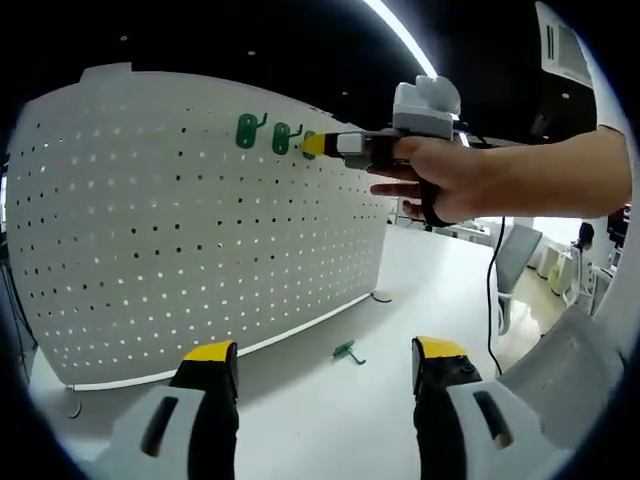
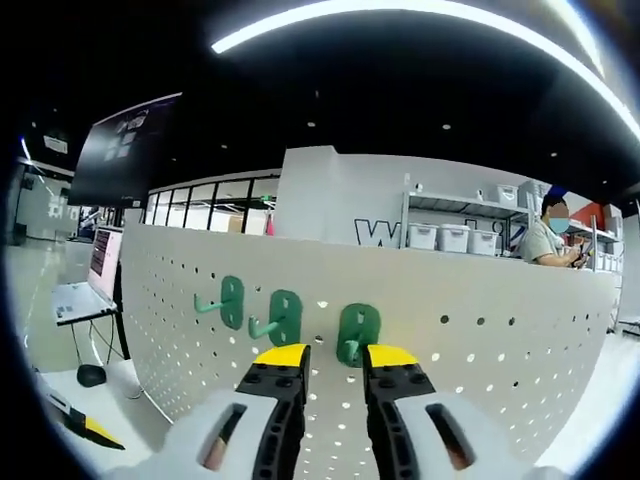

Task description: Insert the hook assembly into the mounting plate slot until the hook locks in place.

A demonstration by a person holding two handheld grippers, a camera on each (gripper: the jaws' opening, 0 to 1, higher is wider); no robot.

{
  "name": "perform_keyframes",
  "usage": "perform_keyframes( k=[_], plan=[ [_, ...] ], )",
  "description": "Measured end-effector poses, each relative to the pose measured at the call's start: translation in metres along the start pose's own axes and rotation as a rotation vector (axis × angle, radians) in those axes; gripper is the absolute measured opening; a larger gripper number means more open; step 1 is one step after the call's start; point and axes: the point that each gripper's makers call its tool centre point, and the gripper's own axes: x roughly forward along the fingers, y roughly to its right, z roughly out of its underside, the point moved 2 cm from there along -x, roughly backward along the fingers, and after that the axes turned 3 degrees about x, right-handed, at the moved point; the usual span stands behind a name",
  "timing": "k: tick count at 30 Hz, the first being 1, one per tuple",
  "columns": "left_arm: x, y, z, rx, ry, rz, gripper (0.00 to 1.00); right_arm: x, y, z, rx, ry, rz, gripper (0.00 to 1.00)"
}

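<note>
On white pegboard [image 2: 480,330]: 3 green hooks; right tool [image 2: 334,362] pinching third hook [image 2: 357,333]; left tool [image 1: 325,362] spread.

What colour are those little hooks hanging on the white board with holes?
Green. The hooks on the pegboard show best in the right gripper view.

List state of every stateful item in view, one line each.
Pegboard: upright on the table.
Left green hook: mounted on pegboard.
Middle green hook: mounted on pegboard.
Third green hook: against the pegboard between the right claw tips; locked or not, cannot tell.
Loose green hook: lying on the table, not mounted.
Left claw: open, empty.
Laptop: lid open.
</note>
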Motion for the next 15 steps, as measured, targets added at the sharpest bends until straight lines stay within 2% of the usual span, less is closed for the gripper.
perform_keyframes(
  k=[5,11,15],
  plan=[
    [-0.001,-0.001,-0.001,0.006,-0.004,-0.004,0.74,-0.002,-0.003,0.007,-0.002,-0.022,-0.021,0.34],
    [-0.001,-0.001,0.0,0.01,-0.01,-0.004,0.74,-0.006,-0.012,0.011,0.0,-0.019,-0.061,0.45],
    [0.0,-0.001,0.002,0.008,-0.017,-0.005,0.74,-0.007,-0.014,0.014,0.003,-0.025,-0.059,0.57]
  ],
)
